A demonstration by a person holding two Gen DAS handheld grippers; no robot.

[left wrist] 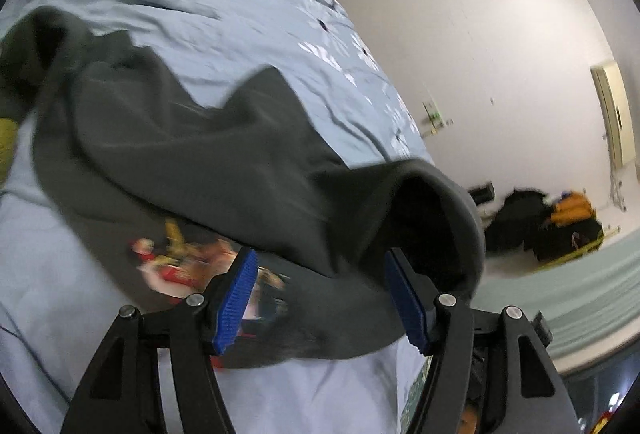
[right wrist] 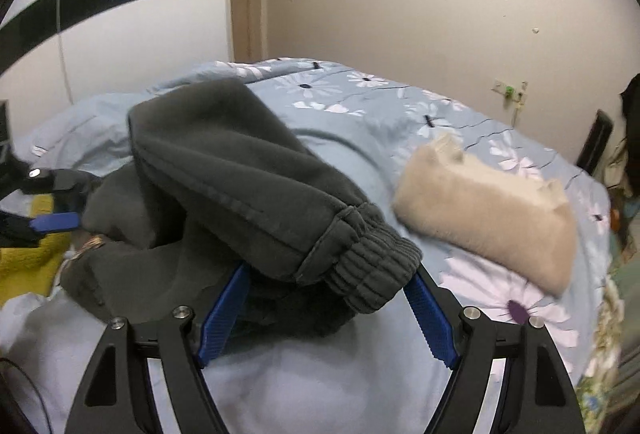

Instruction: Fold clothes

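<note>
One dark grey sweatshirt [right wrist: 224, 169] on the bed [right wrist: 360, 105].
Both grippers, left [left wrist: 320, 298] and right [right wrist: 324, 310], spread wide; one folded beige garment [right wrist: 488, 209] lies beside.

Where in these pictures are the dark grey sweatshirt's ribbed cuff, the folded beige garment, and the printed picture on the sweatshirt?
ribbed cuff [right wrist: 372, 266]: right wrist view, middle of the ribbing.
folded beige garment [right wrist: 484, 209]: right wrist view, its top face.
printed picture [left wrist: 176, 262]: left wrist view, red and yellow part.

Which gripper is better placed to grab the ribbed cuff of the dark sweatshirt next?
Right. The ribbed cuff lies between the open right gripper; the left gripper sits by the printed body.
</note>
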